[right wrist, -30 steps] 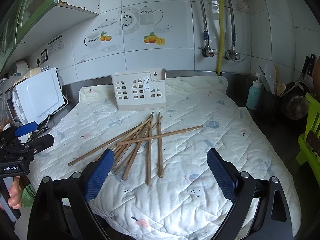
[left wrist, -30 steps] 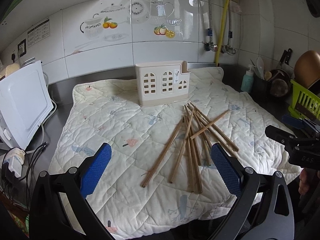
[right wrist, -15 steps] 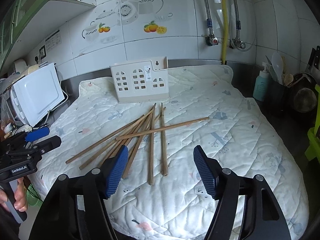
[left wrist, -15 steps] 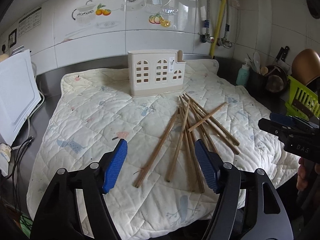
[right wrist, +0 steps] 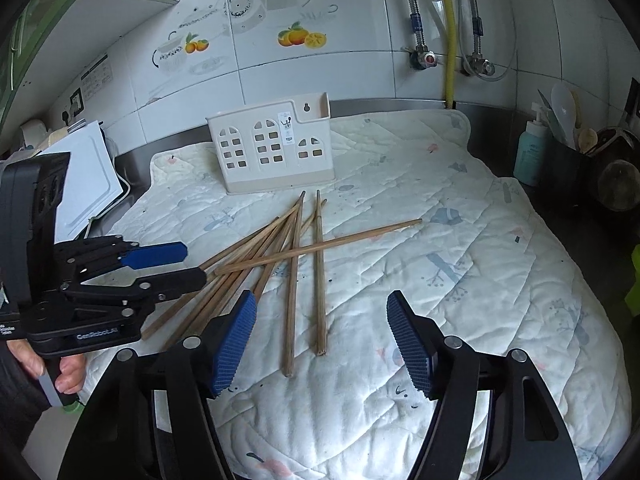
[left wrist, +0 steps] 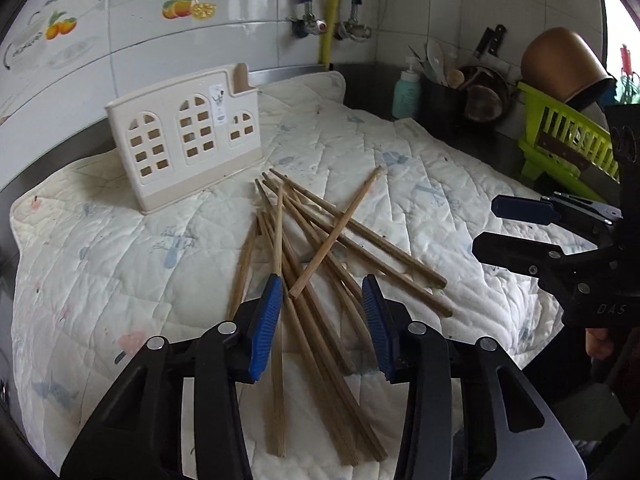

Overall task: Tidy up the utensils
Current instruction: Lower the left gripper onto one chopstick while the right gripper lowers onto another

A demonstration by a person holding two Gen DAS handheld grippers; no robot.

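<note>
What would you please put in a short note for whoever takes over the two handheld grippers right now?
Left gripper: jaws closing over the pile of wooden chopsticks, several between the pads, none gripped yet.
Right gripper: open above two chopsticks' near ends, holding nothing.
The chopsticks lie crossed on the white quilted mat, in front of the cream plastic utensil holder with window cut-outs.
Done: no chopstick seen in the holder.
Left: pick up every chopstick and stand it in the holder.

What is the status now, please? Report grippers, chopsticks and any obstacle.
Left gripper closing around chopsticks, no grip yet. Right gripper open, empty. Holder empty-looking, path unobstructed.
</note>
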